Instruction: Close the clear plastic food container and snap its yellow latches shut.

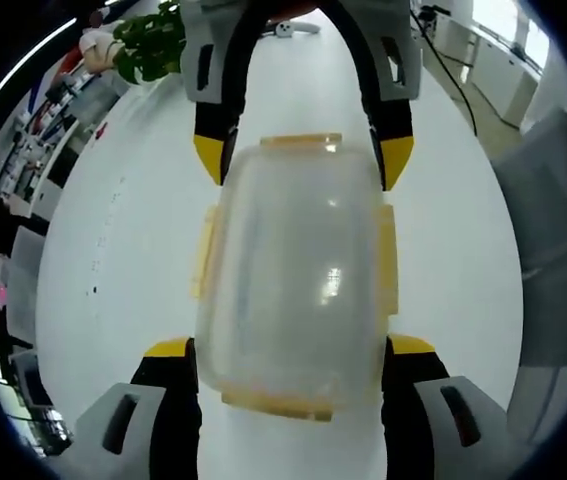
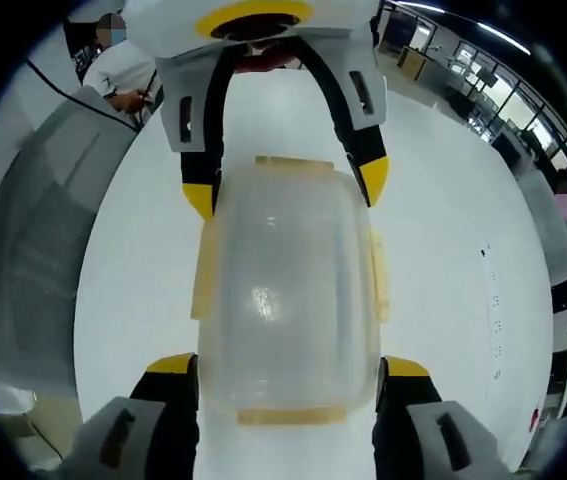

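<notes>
A clear plastic food container (image 1: pixel 293 270) (image 2: pixel 288 290) lies on the white table with its domed lid on top. Yellow latches sit along its long sides (image 1: pixel 204 250) (image 2: pixel 379 275) and at both ends (image 1: pixel 301 141) (image 2: pixel 293 413). I cannot tell whether they are snapped down. My left gripper (image 1: pixel 289 347) (image 2: pixel 285 185) grips one end, a yellow-tipped jaw against each side. From the opposite direction my right gripper (image 2: pixel 288 365) (image 1: pixel 301 160) clasps the other end the same way.
The white table (image 1: pixel 143 260) spreads wide around the container. A green plant (image 1: pixel 148 40) stands at its far edge. Grey chairs (image 1: pixel 553 230) (image 2: pixel 43 250) flank the table. A seated person (image 2: pixel 123 70) and office desks are in the background.
</notes>
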